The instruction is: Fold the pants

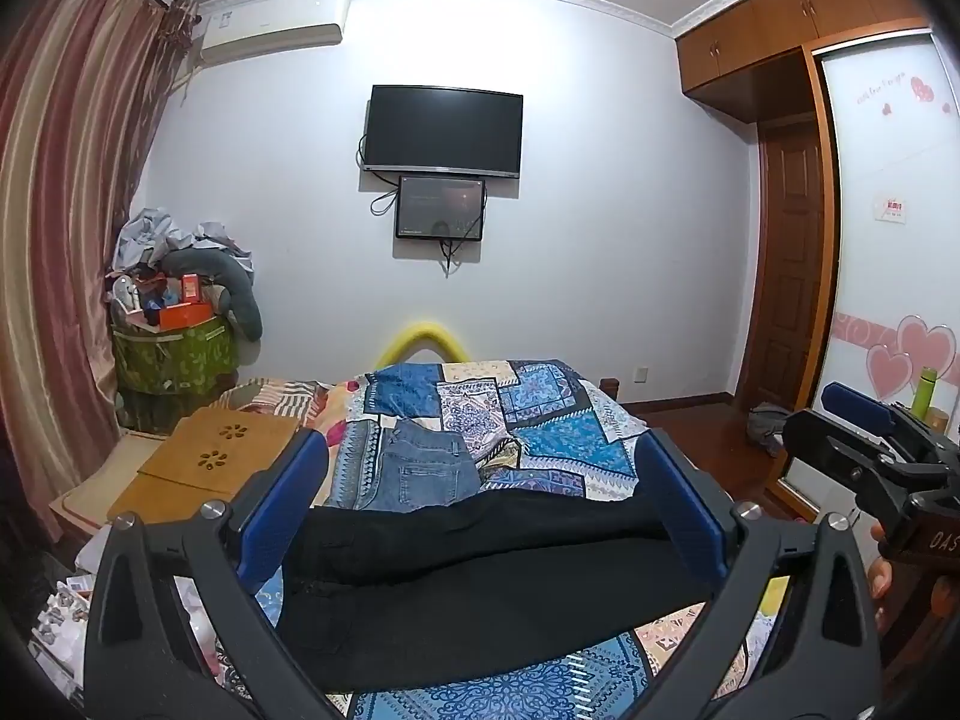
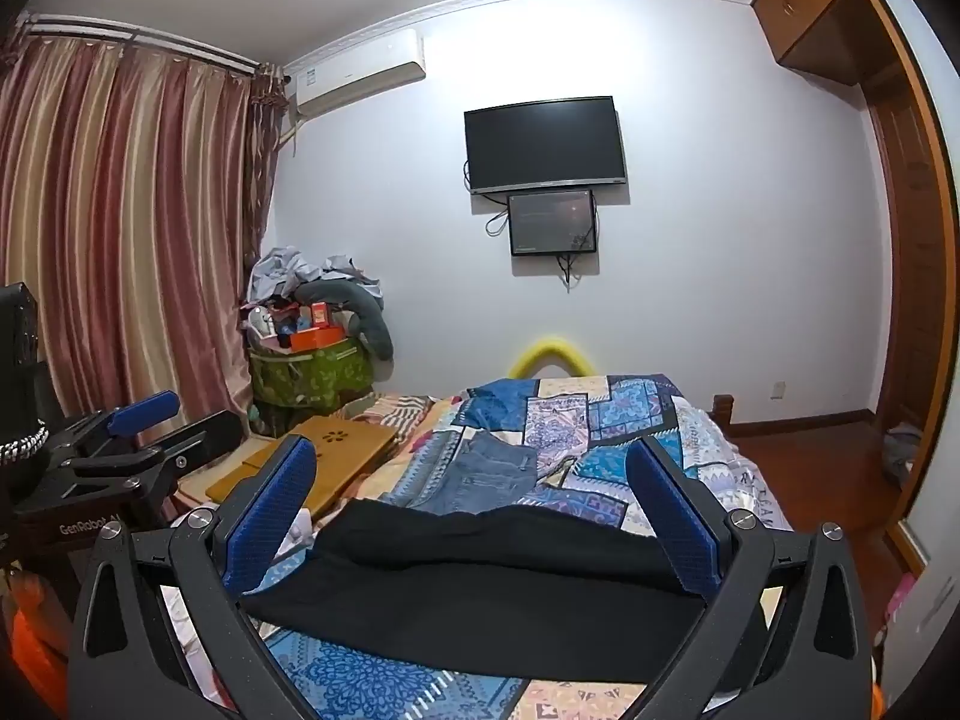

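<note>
Black pants (image 1: pixel 480 588) lie across the near end of the patchwork bedspread (image 1: pixel 558 438), flat with a few creases. My left gripper (image 1: pixel 480 450) hovers just over them, jaws wide open and holding nothing. Its blue pads (image 1: pixel 282 510) stand on either side of the cloth. In the right wrist view the black pants (image 2: pixel 480 588) again lie below my right gripper (image 2: pixel 471 453), which is open and empty too. Each gripper appears at the edge of the other's view: the right gripper (image 1: pixel 840 429) and the left gripper (image 2: pixel 144 426). Folded blue jeans (image 1: pixel 420 468) lie farther up the bed.
A wooden lap table (image 1: pixel 222 456) rests on the bed's left side. Beyond it stands a green bin heaped with clutter (image 1: pixel 174 336), beside striped curtains (image 1: pixel 60 210). A wardrobe (image 1: pixel 888 240) and bare wooden floor (image 1: pixel 708 444) are on the right. A TV (image 1: pixel 444 129) hangs on the far wall.
</note>
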`<state>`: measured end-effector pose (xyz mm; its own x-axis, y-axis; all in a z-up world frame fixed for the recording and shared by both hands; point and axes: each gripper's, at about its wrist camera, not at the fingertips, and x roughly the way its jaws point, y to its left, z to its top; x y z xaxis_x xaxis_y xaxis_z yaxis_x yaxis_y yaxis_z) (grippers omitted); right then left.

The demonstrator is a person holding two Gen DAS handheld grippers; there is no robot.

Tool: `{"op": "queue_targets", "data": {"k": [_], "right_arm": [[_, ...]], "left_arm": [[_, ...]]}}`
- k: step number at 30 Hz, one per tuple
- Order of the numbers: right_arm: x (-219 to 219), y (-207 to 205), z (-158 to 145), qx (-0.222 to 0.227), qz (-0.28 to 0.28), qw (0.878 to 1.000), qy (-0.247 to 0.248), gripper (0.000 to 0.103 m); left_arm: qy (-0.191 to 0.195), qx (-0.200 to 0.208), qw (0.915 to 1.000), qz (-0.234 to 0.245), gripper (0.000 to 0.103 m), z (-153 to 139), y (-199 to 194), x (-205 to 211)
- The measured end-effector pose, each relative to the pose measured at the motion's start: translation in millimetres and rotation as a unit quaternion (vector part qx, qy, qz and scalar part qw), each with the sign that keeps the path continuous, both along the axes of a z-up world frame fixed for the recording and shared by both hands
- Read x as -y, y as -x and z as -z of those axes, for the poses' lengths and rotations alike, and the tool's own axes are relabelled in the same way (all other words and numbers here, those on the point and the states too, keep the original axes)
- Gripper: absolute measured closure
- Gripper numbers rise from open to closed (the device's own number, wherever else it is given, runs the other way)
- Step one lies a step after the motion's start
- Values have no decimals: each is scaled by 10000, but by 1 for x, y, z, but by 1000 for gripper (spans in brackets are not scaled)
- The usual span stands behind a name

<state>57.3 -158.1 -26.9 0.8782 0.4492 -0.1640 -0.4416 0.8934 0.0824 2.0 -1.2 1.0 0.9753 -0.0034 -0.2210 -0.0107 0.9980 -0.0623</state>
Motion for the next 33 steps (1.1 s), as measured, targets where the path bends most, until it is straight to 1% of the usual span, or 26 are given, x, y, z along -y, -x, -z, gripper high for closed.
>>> {"op": "queue_targets", "data": {"k": [33], "right_arm": [[2,2,-3,5,1,10000,-27,0]], "left_arm": [[12,-45,10000,-1,0,2,-4,-3]]}}
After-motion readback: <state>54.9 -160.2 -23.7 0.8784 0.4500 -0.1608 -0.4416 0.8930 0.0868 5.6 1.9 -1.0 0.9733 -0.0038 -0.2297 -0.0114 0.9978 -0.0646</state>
